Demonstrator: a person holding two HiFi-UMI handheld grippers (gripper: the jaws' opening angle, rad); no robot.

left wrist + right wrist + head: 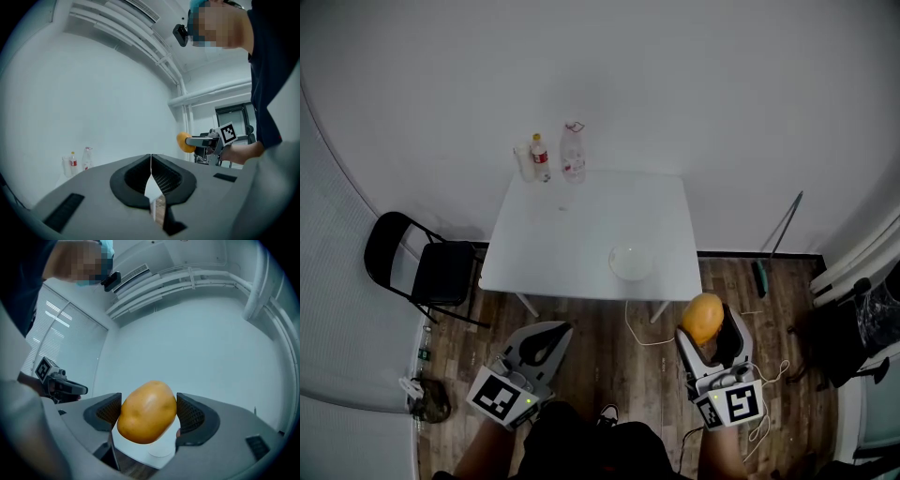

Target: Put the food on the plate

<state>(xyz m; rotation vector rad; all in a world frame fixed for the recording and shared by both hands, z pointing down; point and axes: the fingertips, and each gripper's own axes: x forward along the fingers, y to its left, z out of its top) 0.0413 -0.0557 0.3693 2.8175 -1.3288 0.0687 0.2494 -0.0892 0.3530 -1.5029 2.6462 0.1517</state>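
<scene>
Right gripper (709,323), lower right of the head view, is clamped on a yellow-brown potato (702,317), held over the wood floor (619,375) just below the white table (572,234). A clear plate (631,262) sits on the table near its lower right edge, apart from the potato. Left gripper (551,336), lower left, is over the floor. Left gripper view: the jaws meet along a thin seam at lower centre, and the potato shows at mid right. Right gripper view: both pads (190,416) press the potato's sides at frame centre.
</scene>
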